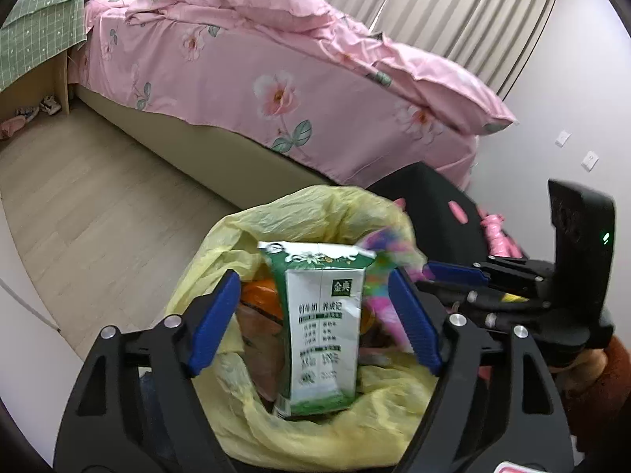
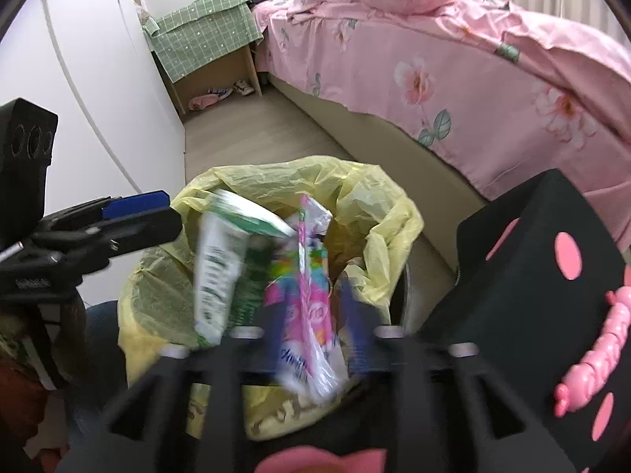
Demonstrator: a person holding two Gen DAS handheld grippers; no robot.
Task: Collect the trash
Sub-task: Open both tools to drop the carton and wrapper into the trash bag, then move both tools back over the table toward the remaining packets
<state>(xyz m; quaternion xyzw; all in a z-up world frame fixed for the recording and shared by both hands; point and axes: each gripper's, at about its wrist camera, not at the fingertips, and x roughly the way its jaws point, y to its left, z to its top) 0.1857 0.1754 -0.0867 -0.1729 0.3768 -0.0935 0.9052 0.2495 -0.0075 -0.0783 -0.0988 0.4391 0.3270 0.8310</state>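
Observation:
A green and white milk carton [image 1: 321, 327] stands upright over the yellow-bag-lined bin [image 1: 315, 213]. My left gripper [image 1: 313, 280] is open around it, with a gap between each blue pad and the carton. In the right wrist view a pink, colourful wrapper [image 2: 309, 295] hangs blurred between the fingers of my right gripper [image 2: 311, 303], which is open; the pads do not press on it. The carton [image 2: 215, 276] leans beside the wrapper above the bin [image 2: 378, 213]. The left gripper [image 2: 165, 213] comes in from the left. The right gripper [image 1: 434, 272] shows at the right of the left wrist view.
A bed [image 1: 244, 79] with a pink floral cover runs along behind the bin. A black box with pink dots [image 2: 532, 276] stands close on the right with a pink toy [image 2: 591, 347] on it. A bedside table under a green cloth [image 2: 205, 39] and white wardrobe doors [image 2: 98, 79] are at the left.

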